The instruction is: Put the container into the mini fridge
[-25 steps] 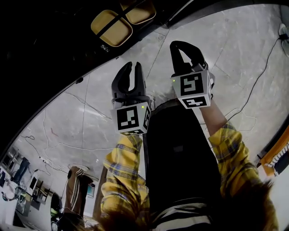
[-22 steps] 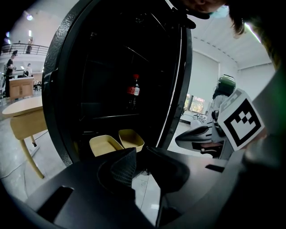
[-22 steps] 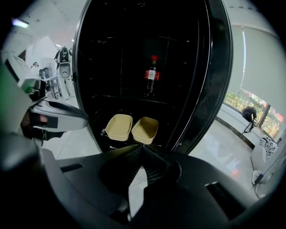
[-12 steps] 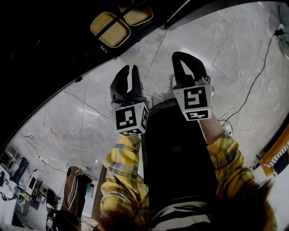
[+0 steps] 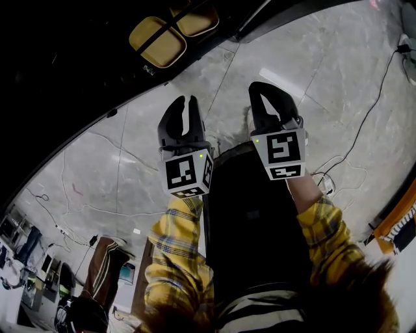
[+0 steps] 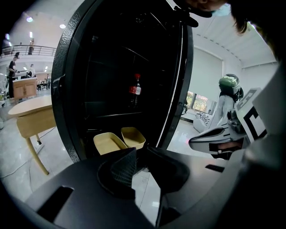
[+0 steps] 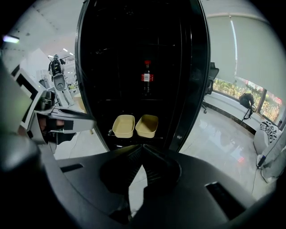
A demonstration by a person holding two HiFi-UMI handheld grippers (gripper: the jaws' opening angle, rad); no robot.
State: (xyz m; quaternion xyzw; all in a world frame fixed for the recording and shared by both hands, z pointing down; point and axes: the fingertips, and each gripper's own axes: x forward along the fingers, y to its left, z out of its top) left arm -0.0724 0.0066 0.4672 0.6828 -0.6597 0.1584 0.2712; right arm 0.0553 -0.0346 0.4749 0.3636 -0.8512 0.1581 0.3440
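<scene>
Two beige containers (image 5: 159, 40) (image 5: 195, 19) sit side by side on the low rack of the open black mini fridge (image 7: 192, 89). They show in the left gripper view as containers (image 6: 109, 143) and in the right gripper view as containers (image 7: 124, 125). My left gripper (image 5: 185, 99) hovers over the floor short of the fridge, its jaws drawn almost together with nothing between them. To its right, my right gripper (image 5: 263, 86) is level with it, shut and empty. Neither gripper touches a container.
A cola bottle (image 7: 146, 77) stands on a higher shelf inside the fridge. A wooden table (image 6: 33, 114) is off to the left. Cables (image 5: 364, 123) trail across the marble floor on the right. An orange object (image 5: 400, 224) lies at the right edge.
The left gripper's jaws, apart a second ago, have closed together. Both grippers have drifted slightly toward me, away from the fridge. The containers have not moved.
</scene>
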